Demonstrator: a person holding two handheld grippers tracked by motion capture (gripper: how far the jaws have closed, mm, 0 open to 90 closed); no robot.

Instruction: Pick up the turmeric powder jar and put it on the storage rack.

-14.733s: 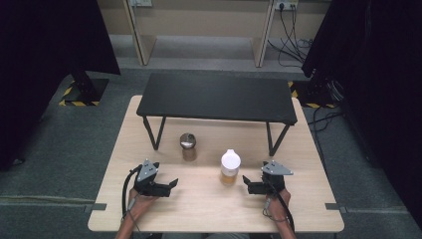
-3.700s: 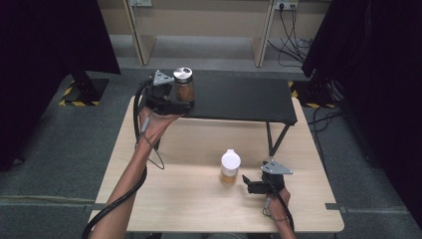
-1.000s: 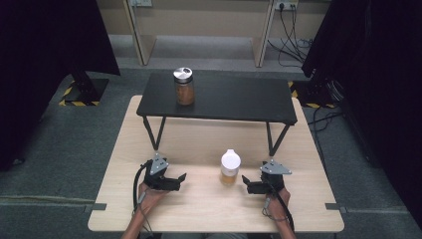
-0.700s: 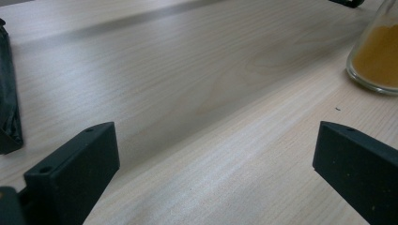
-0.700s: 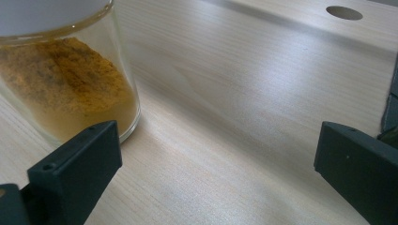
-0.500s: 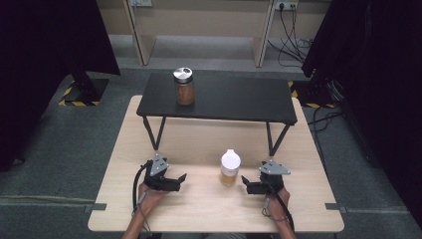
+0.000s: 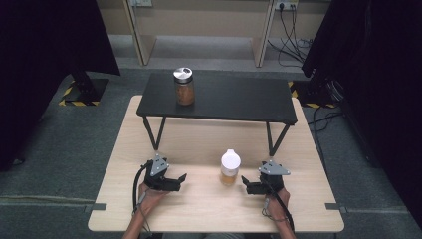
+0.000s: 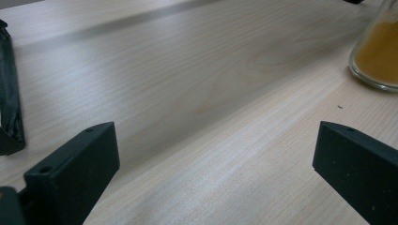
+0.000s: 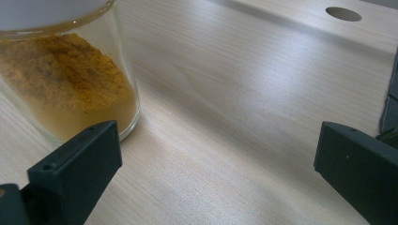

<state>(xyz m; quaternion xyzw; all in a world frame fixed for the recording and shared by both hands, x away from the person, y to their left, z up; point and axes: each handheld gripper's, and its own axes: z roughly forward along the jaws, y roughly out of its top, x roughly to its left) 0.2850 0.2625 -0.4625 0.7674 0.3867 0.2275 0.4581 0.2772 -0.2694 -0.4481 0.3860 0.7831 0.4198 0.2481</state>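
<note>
With the brown jar now standing on the black shelf, unlike earlier, we are resting both grippers, jaws wide and empty: the left gripper back from the shelf, the right gripper beside the white-lidded jar, likely next to lift.

We find no readable text, label, brand or number anywhere: the two jars carry none (lids plain too), and the table is bare wood.
</note>
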